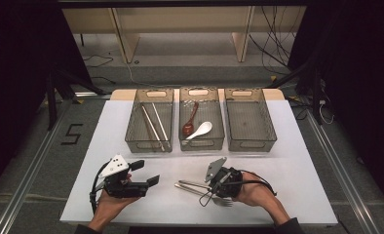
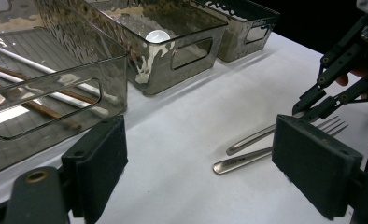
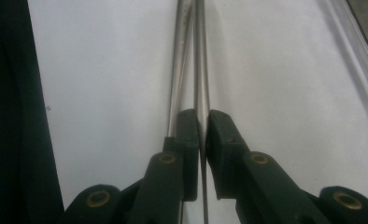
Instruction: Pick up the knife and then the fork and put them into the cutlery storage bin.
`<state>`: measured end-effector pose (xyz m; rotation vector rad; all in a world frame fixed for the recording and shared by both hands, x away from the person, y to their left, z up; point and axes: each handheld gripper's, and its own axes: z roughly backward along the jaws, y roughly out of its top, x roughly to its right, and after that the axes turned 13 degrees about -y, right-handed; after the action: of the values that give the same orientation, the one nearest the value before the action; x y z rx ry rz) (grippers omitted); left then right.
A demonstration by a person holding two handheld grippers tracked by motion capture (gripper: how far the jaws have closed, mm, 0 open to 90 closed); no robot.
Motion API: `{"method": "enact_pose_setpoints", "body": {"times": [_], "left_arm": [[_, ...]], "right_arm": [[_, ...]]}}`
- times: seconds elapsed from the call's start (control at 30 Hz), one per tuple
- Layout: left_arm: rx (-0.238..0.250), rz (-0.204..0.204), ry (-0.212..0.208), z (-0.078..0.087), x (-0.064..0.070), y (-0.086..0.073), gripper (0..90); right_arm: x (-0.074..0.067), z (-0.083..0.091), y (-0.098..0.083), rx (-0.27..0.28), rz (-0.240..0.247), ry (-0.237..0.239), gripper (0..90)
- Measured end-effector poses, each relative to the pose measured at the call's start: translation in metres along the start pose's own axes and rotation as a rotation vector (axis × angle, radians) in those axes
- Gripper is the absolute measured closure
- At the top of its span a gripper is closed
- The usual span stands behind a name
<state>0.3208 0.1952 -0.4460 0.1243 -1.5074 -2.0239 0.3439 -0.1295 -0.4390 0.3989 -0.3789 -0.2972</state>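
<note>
while the left gripper [image 2: 196, 172] waits with jaws apart, the right gripper [image 3: 201, 135] pinches one fork [image 3: 201, 70], the other fork [image 3: 178, 70] just beside its jaws.

A single mark can be read: the numeral 5 [image 1: 71, 134], in dark strokes on the grey floor [image 1: 44, 195] to the left of the table [image 1: 297, 185] in the high view. The bins, the cutlery and the grippers bear no writing that can be made out in any view.
</note>
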Motion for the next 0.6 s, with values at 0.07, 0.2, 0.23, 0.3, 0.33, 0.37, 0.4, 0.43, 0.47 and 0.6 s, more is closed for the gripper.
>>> {"method": "enact_pose_setpoints", "body": {"times": [0.07, 0.2, 0.23, 0.3, 0.33, 0.37, 0.4, 0.43, 0.47, 0.6], "left_arm": [[0.005, 0.004, 0.001, 0.0, 0.0, 0.0, 17.6], [0.005, 0.005, 0.003, 0.0, 0.0, 0.0, 17.6], [0.003, 0.005, 0.003, 0.0, 0.0, 0.0, 17.6], [0.003, 0.005, 0.006, 0.0, -0.001, 0.0, 17.6], [0.004, 0.005, 0.006, 0.001, -0.001, 0.0, 17.6], [0.006, 0.005, 0.007, 0.001, -0.001, 0.0, 17.6], [0.009, 0.006, 0.008, 0.001, -0.001, 0.0, 17.6], [0.011, 0.008, 0.007, 0.001, -0.001, 0.0, 17.5], [0.016, 0.013, 0.007, 0.001, -0.002, 0.0, 17.5], [0.022, 0.018, 0.003, 0.003, -0.003, 0.0, 17.4]], "right_arm": [[0.001, 0.001, 0.0, 0.007, -0.014, 0.006, 83.6], [0.006, 0.004, -0.001, 0.021, -0.055, -0.006, 83.6], [0.009, 0.004, -0.002, 0.023, -0.062, -0.005, 83.6], [0.012, 0.007, -0.003, 0.03, -0.087, -0.016, 83.6], [0.015, 0.008, -0.003, 0.032, -0.097, -0.016, 83.6], [0.017, 0.009, -0.004, 0.042, -0.102, -0.016, 83.6], [0.019, 0.01, -0.005, 0.049, -0.116, -0.016, 83.6], [0.021, 0.012, -0.005, 0.052, -0.129, -0.013, 83.6], [0.023, 0.014, -0.006, 0.057, -0.14, -0.02, 83.6], [0.034, 0.02, -0.01, 0.072, -0.182, -0.043, 83.6]]}}
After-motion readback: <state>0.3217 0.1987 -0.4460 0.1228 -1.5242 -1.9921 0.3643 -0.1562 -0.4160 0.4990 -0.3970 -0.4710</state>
